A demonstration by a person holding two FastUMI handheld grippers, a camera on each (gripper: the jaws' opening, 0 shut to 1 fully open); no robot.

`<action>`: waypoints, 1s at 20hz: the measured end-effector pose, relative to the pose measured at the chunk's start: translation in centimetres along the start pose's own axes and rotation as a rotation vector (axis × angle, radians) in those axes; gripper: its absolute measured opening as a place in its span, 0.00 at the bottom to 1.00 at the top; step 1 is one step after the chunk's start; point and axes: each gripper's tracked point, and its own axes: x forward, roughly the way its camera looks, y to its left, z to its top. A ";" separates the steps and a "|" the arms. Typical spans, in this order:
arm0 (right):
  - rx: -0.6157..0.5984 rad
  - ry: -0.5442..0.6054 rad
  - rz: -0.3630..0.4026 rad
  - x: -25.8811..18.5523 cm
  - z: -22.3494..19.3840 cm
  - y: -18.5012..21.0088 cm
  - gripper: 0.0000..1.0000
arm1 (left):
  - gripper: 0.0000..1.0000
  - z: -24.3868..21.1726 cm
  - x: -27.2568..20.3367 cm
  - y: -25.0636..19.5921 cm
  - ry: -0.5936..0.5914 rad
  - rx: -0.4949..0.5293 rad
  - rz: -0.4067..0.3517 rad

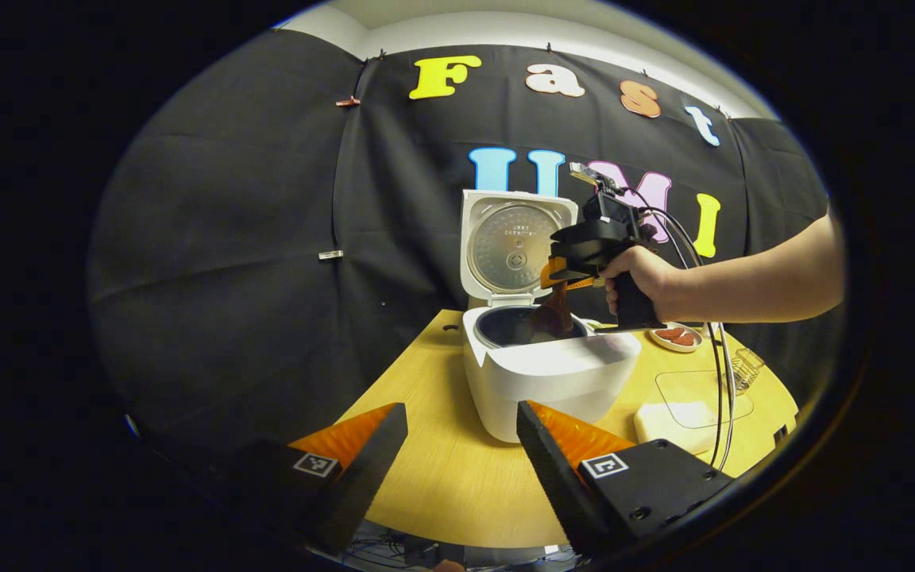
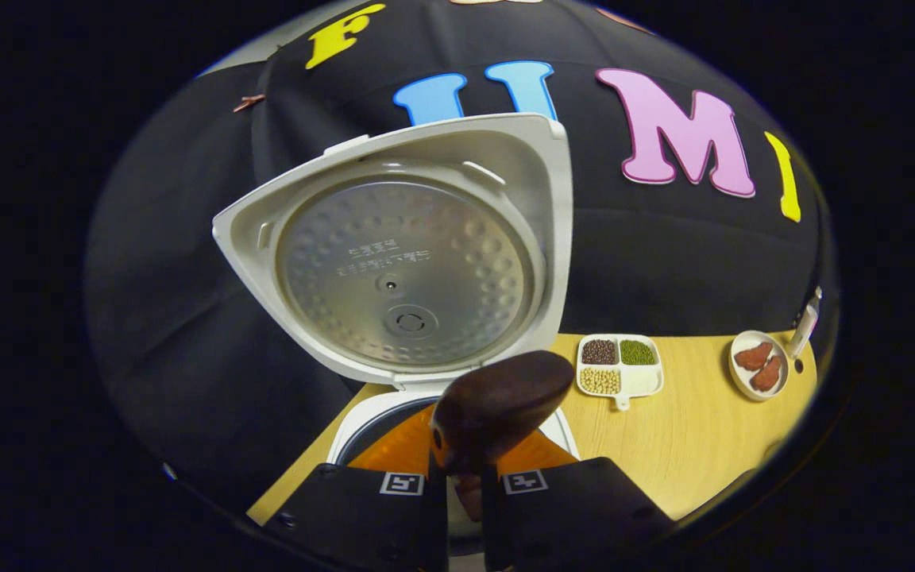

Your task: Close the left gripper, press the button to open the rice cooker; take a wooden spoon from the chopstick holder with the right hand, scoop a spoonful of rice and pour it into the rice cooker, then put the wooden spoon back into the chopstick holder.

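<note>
The white rice cooker stands on the round wooden table with its lid raised upright. A hand holds my right gripper over the inner pot, shut on a dark wooden spoon that hangs bowl-down into the pot's mouth. In the right gripper view the spoon's bowl sticks up between my right gripper's fingers, facing the lid's metal inner plate. My left gripper is held open, in front of the cooker and apart from it, with nothing between its fingers.
A small wire holder and a pale flat container sit to the right of the cooker. A divided dish of beans and a small plate with red pieces lie at the table's back. The black cloth wall stands close behind.
</note>
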 end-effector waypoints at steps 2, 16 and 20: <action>-0.093 -0.005 0.008 0.0 -0.2 0.6 0.21 | 0.96 -0.2 0.1 0.2 0.004 0.002 -0.003; -0.637 -0.119 0.060 -1.1 -0.3 4.2 0.16 | 0.96 -0.5 -0.1 -1.0 0.006 -0.010 -0.011; -0.593 -0.097 0.078 -1.4 -0.5 4.5 0.21 | 0.96 -0.6 -0.5 -1.2 0.005 -0.010 -0.009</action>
